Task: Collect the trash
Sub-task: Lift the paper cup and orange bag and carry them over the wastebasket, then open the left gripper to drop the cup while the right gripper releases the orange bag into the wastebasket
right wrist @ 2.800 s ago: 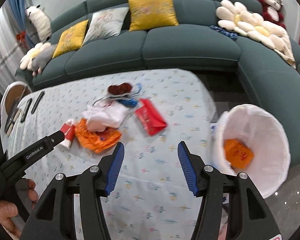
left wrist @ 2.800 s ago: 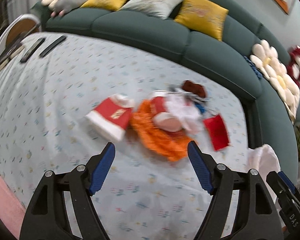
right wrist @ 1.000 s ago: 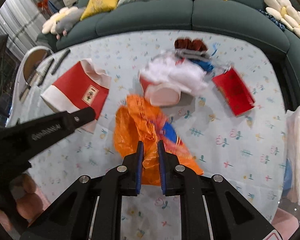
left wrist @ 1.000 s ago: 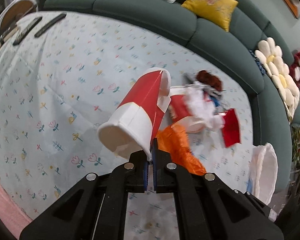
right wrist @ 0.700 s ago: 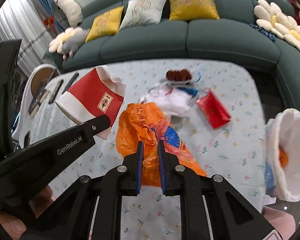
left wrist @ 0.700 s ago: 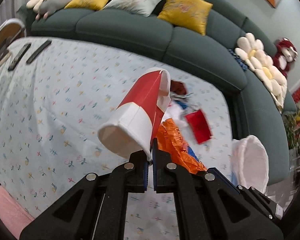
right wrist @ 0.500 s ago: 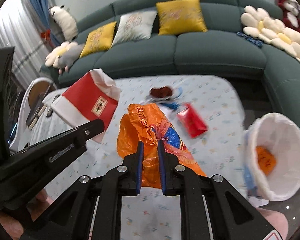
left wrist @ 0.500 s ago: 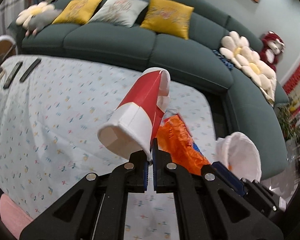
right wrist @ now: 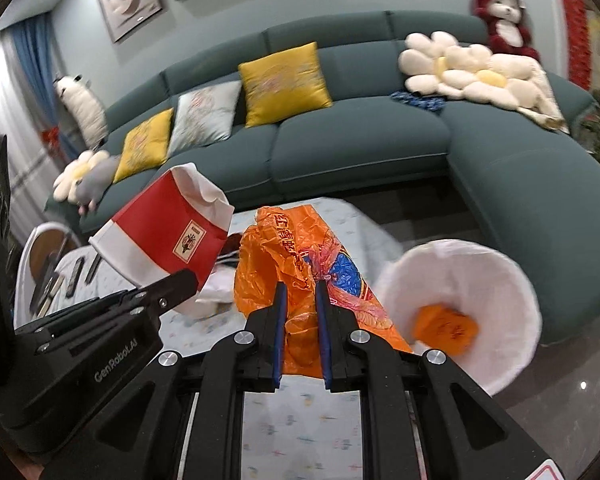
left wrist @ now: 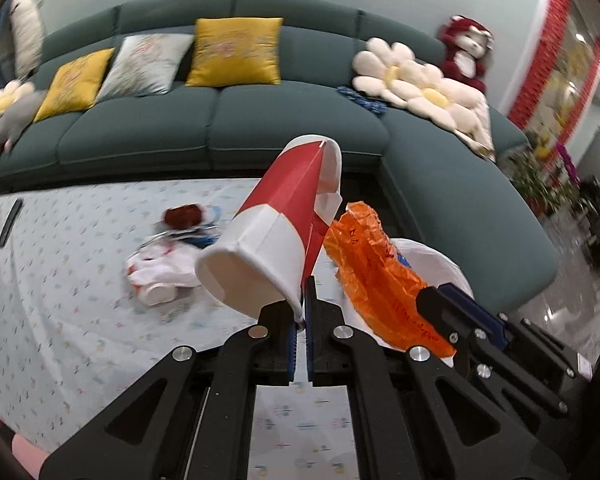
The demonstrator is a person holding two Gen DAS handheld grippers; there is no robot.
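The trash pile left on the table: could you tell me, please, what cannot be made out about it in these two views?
- Left wrist view: the pile is motion-blurred; only white, red and dark brown shapes show, and the red and white carton in the left gripper covers its right end.
- Right wrist view: the carton and the orange bag in the right gripper hide nearly all of it.

Red-and-white paper carton (left wrist: pixel 276 232): crumpled, tilted, open white end toward the camera, pinched at its edge and off the surface. Orange plastic bag (right wrist: pixel 300 264): wrinkled, printed text plus a blue patch, clamped and hanging in the air. White-lined bin (right wrist: pixel 480 300) beside the surface, orange wrapper (right wrist: pixel 446 326) inside. Remaining litter pile (left wrist: pixel 168 256) on the flowered surface: white bag, dark red item.
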